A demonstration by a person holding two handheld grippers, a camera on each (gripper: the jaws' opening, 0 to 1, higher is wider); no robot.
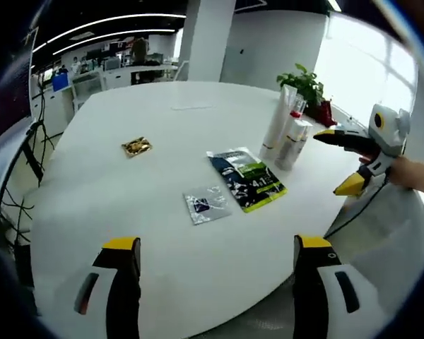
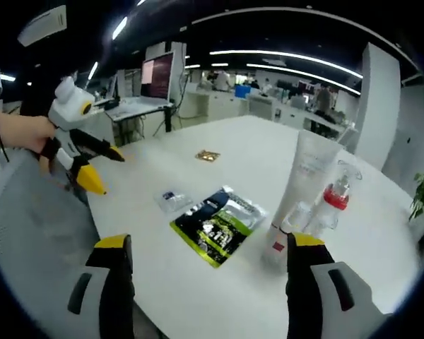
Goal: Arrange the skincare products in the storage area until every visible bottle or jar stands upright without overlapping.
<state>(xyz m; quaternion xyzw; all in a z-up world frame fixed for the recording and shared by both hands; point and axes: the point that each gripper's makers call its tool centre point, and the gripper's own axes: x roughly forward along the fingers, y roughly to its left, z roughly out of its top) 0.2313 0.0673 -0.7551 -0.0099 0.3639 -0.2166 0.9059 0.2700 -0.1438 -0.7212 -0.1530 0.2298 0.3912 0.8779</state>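
A white round table [image 1: 162, 205] carries everything. On it, at about two o'clock in the left gripper view, a tall white tube [image 1: 278, 119] stands upright, touching a shorter bottle [image 1: 292, 145] beside it; what looks like a clear spray bottle with a red collar [image 2: 330, 205] stands just beside them, though the glare blurs it. A dark green packet [image 1: 249, 178] lies flat at the centre, a silver sachet [image 1: 206, 205] near it at seven o'clock, a small gold sachet [image 1: 136, 147] well apart at ten. The left gripper [image 1: 219, 272] and right gripper [image 2: 208, 272] both gape wide, empty.
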